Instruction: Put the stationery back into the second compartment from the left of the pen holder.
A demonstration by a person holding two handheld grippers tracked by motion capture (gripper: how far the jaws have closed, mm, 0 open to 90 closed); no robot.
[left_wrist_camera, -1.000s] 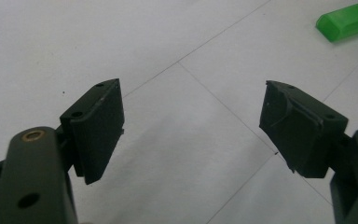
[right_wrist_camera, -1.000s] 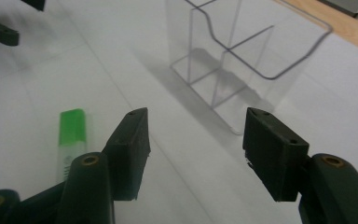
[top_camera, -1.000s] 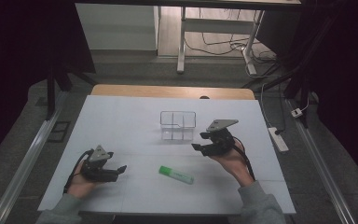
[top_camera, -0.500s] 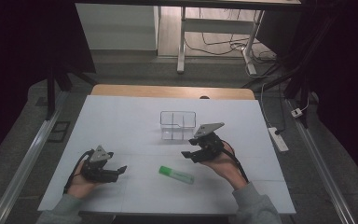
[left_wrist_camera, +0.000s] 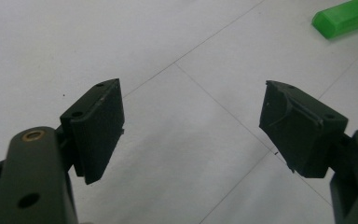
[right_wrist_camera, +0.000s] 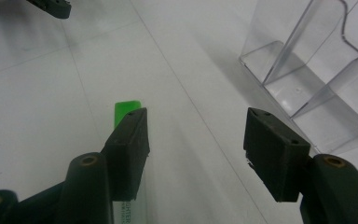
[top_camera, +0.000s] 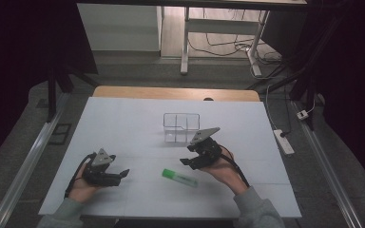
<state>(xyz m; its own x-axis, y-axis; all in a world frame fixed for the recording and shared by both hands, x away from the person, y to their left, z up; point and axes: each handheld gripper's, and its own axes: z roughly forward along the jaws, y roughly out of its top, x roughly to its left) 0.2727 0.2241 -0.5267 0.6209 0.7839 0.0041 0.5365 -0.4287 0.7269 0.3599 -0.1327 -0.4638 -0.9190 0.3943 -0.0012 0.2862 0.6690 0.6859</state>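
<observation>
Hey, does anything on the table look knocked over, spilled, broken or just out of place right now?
Nothing stands out. The green highlighter lies flat on the white table, whole and capped. The clear divided organizer stands upright and looks empty. Left gripper and right gripper have open jaws holding nothing.

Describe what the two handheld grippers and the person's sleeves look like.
Both the left gripper and right gripper are black, each topped by a grey three-cornered plate and trailing a black cable. Their jaws end in blocky black pads on arms with brass-coloured pivots. The sleeves are grey.
</observation>
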